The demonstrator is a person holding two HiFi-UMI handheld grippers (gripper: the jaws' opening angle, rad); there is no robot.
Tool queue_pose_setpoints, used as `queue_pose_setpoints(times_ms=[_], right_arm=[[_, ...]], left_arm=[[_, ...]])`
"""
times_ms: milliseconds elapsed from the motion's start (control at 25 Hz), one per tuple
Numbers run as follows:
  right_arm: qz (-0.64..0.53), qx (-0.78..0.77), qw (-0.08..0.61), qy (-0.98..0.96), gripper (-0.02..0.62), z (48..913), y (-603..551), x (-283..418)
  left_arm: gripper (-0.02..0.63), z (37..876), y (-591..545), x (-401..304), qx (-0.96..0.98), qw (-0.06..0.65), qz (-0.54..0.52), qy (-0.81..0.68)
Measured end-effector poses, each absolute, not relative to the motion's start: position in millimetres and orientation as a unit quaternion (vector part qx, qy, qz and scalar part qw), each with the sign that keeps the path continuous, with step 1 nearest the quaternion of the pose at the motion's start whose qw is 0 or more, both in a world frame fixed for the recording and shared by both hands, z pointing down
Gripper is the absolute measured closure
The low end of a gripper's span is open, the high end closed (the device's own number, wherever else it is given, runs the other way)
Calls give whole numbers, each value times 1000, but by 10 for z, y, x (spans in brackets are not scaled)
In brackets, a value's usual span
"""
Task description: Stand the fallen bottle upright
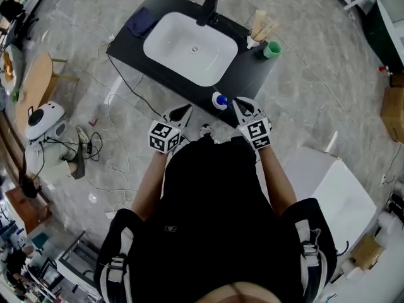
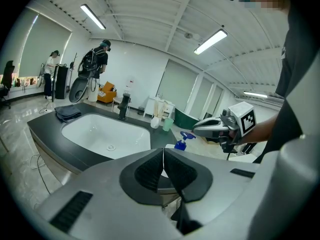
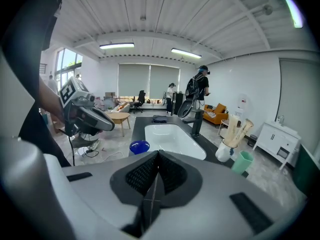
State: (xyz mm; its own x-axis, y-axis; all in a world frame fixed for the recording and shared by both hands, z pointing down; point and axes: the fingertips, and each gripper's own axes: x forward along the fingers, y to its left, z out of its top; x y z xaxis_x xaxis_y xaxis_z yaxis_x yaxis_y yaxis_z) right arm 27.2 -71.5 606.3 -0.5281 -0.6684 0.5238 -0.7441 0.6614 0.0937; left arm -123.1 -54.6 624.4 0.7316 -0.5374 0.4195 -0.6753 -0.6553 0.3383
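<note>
A white bottle with a blue spray top [image 1: 219, 100] stands upright near the front edge of the black counter [image 1: 252, 81]. It shows in the left gripper view [image 2: 182, 141], and its blue top shows in the right gripper view [image 3: 139, 146]. My left gripper [image 1: 184, 112] hangs just left of the bottle, off the counter's front edge; its jaws [image 2: 163, 151] are shut with nothing between them. My right gripper [image 1: 240, 105] is just right of the bottle, a small gap away, jaws [image 3: 158, 154] shut and empty.
A white sink [image 1: 189, 46] fills the counter's middle, with a black faucet [image 1: 208, 10] behind it. A dark cloth [image 1: 142, 23] lies at the left end, and a green cup [image 1: 272, 50] and a white holder of wooden utensils [image 1: 255, 33] at the right. Cables [image 1: 126, 84] trail on the floor.
</note>
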Motion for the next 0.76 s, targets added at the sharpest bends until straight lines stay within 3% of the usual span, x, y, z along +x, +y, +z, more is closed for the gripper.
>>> queue_pose_setpoints(times_ms=[760], right_arm=[[75,401,291,-866,535,6153,-724,309]], left_arm=[[591,6271,-559,-1203,898,246,141,-336]])
